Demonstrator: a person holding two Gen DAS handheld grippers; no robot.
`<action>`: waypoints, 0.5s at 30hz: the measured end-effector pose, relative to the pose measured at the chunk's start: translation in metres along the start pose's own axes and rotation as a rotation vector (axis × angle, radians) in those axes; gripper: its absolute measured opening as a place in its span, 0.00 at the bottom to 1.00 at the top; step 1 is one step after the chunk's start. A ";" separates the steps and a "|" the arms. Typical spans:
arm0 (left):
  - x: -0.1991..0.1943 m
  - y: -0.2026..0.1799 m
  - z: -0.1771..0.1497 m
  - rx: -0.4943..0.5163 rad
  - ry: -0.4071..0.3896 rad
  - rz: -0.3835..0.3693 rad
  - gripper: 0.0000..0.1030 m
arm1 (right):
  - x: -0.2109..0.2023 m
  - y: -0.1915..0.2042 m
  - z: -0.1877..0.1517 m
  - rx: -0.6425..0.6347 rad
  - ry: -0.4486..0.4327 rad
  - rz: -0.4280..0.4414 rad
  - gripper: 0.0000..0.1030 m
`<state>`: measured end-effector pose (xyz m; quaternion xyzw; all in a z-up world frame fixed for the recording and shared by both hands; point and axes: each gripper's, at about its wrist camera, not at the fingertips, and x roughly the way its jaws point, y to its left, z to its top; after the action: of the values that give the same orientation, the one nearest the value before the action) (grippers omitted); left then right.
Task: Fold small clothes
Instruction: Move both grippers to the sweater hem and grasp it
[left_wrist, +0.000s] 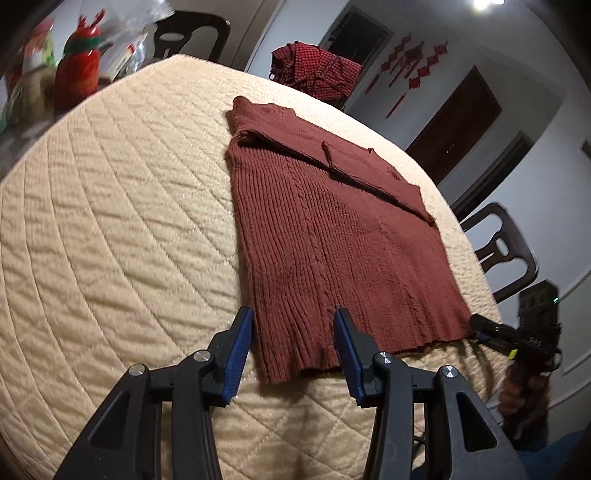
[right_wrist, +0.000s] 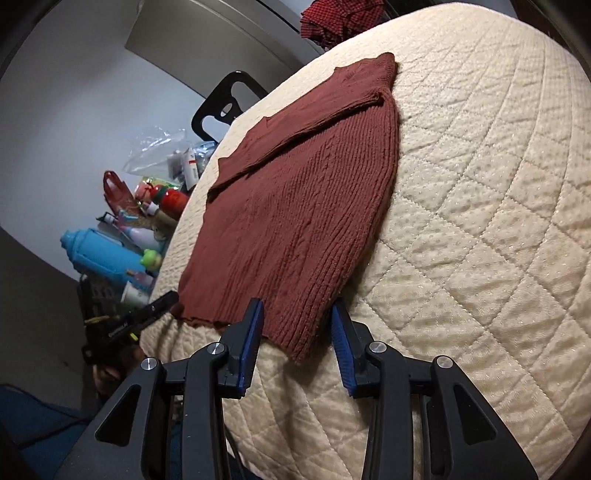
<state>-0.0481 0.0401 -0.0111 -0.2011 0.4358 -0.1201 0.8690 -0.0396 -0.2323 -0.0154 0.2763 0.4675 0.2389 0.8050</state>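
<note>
A reddish-brown ribbed knit sweater (left_wrist: 332, 229) lies flat on the cream quilted table cover (left_wrist: 110, 221), its sleeves folded across the chest. My left gripper (left_wrist: 293, 328) stands open astride the near left hem corner; the blue pads (left_wrist: 240, 343) do not press the cloth. In the right wrist view my right gripper (right_wrist: 297, 321) is open the same way over the other hem corner of the sweater (right_wrist: 295, 221). Each view also shows the opposite gripper low at the hem: the right gripper (left_wrist: 480, 326) and the left gripper (right_wrist: 166, 301).
A red checked garment (left_wrist: 317, 70) is heaped at the table's far edge. Black chairs (left_wrist: 506, 251) stand around the table. Bottles, a red container (left_wrist: 79, 70), a blue bottle (right_wrist: 99, 258) and a plastic bag crowd one side. A hand (left_wrist: 517, 391) grips the right handle.
</note>
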 end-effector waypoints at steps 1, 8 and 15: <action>0.000 0.002 0.000 -0.014 0.000 -0.011 0.46 | 0.000 -0.001 0.000 0.004 0.001 0.007 0.36; 0.009 -0.001 0.009 -0.033 -0.022 -0.042 0.47 | 0.005 -0.004 0.005 0.013 -0.005 0.024 0.29; 0.012 0.003 0.007 -0.029 -0.018 -0.044 0.25 | 0.002 -0.007 0.000 0.011 -0.011 -0.004 0.13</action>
<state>-0.0351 0.0396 -0.0170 -0.2245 0.4253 -0.1311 0.8669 -0.0373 -0.2364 -0.0216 0.2812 0.4649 0.2329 0.8066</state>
